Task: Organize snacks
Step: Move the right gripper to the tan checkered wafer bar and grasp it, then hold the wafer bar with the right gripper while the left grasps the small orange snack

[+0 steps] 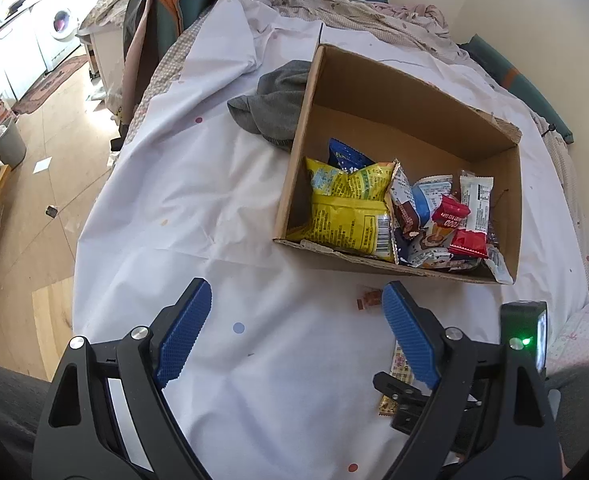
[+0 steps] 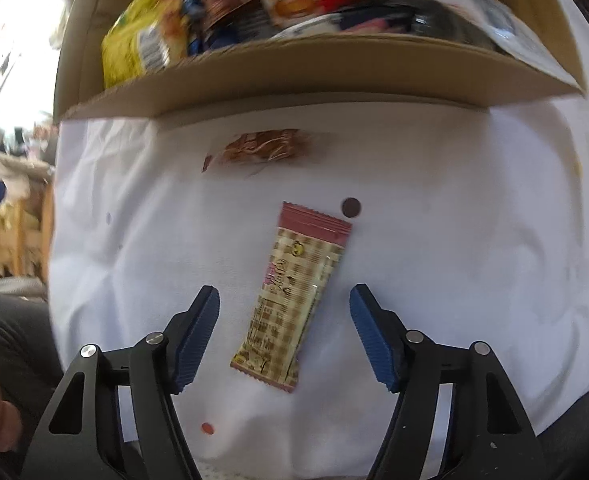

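An open cardboard box (image 1: 378, 92) on the white sheet holds several snack packs, among them a yellow bag (image 1: 346, 208) and a red pack (image 1: 460, 224). In the right wrist view the box (image 2: 314, 80) fills the top. My right gripper (image 2: 284, 296) is open, its fingers on either side of a tan checked snack bar (image 2: 294, 300) lying on the sheet. A small brown snack packet (image 2: 270, 148) lies between the bar and the box. My left gripper (image 1: 294, 292) is open and empty above the sheet, before the box. The brown packet (image 1: 368, 298) and the bar (image 1: 400, 362) show beside its right finger.
A grey cloth (image 1: 274, 104) lies left of the box. The bed's left edge (image 1: 94, 216) drops to a wooden floor. Rumpled bedding (image 1: 374, 8) lies behind the box. A small yellow wrapper (image 1: 386, 406) lies near the right gripper's body.
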